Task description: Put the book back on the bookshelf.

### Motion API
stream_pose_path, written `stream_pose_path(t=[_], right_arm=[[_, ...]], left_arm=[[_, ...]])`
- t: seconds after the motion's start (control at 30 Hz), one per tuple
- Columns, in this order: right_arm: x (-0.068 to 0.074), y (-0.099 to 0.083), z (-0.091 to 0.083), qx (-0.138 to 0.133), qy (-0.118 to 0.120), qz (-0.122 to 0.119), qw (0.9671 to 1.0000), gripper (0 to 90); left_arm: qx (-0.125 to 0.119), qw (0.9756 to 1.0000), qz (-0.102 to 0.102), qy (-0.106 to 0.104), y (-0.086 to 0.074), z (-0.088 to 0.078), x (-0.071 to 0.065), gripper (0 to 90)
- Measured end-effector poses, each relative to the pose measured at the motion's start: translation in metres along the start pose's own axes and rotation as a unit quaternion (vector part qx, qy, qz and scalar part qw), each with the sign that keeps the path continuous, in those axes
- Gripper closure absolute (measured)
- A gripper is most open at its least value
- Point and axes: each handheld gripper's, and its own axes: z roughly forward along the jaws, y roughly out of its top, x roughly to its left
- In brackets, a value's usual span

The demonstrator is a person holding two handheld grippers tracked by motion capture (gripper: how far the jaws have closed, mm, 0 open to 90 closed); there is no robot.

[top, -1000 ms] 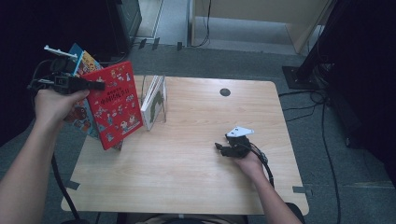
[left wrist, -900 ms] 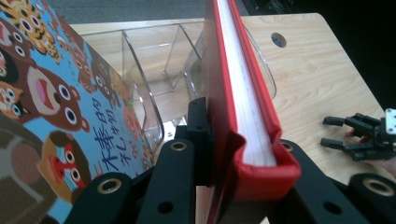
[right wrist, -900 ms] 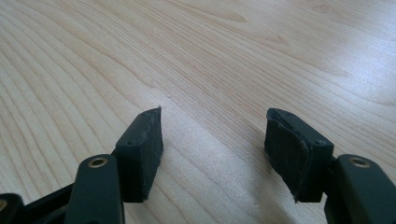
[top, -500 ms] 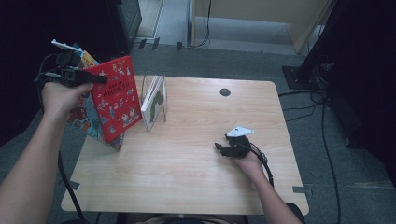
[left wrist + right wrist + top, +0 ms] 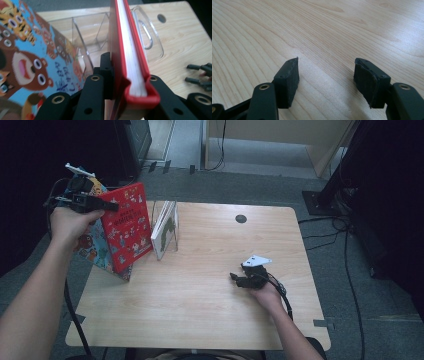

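My left gripper (image 5: 107, 206) is shut on the top edge of a red hardcover picture book (image 5: 127, 227), which is held upright and tilted at the table's left edge. In the left gripper view the jaws clamp the red book (image 5: 130, 62) by its cover and pages, and my left gripper (image 5: 132, 80) points toward a clear plastic book rack (image 5: 100, 32). Behind the red book leans a blue animal picture book (image 5: 92, 245) (image 5: 30, 57). My right gripper (image 5: 235, 279) (image 5: 327, 82) rests open on the bare wood at right, nothing between its pads.
The clear book rack (image 5: 172, 237) stands on the wooden table (image 5: 200, 310) just right of the red book and holds a white book (image 5: 164, 226). A round cable hole (image 5: 241, 219) lies near the far edge. Dark floor and cables surround the table.
My left hand has shifted slightly toward the rack with the red book, which now stands a little more upright. The right hand has not moved.
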Motion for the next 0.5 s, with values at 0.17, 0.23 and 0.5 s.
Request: stream_pose_path(t=[0.17,0.23,0.5], right_arm=[[0.000,0.000,0.000,0.000,0.000,0.000,1.0000,37.2],[0.000,0.000,0.000,0.000,0.000,0.000,1.0000,37.3],[0.000,0.000,0.000,0.000,0.000,0.001,1.0000,37.2]], left_arm=[[0.029,0.9996,-0.002,-0.002,0.002,-0.003,0.002,78.8],[0.048,0.9988,0.001,-0.008,0.005,-0.004,0.001,78.2],[0.101,0.9948,0.012,-0.007,0.014,-0.005,-0.005,77.5]])
